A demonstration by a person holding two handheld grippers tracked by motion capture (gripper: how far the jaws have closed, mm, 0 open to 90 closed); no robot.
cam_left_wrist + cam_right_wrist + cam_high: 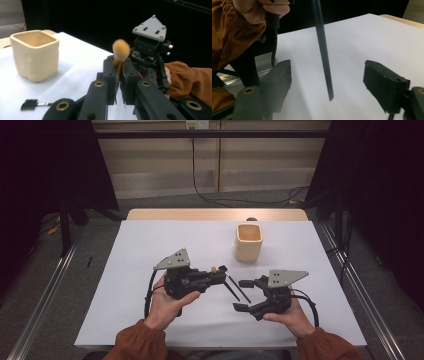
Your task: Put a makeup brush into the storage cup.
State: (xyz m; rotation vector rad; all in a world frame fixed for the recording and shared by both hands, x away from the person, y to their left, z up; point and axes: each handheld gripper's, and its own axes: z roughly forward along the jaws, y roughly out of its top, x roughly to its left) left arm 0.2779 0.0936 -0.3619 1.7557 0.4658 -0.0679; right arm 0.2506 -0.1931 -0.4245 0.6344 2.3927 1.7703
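We held the makeup brush (120,56) clenched in our left hand-held gripper (220,272) above the table (150,245); our right hand-held gripper (243,295) stood released, its handle hanging between the jaws untouched.

The brush handle (323,55) runs off the right gripper view's top edge, its bristles perhaps hidden behind the left claw (220,272).

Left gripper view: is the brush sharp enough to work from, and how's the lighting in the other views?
Left gripper view: brush tip slightly soft, cup clear. High view: table evenly lit, surroundings dark. Right gripper view: brush handle sharp, near jaws blurred.
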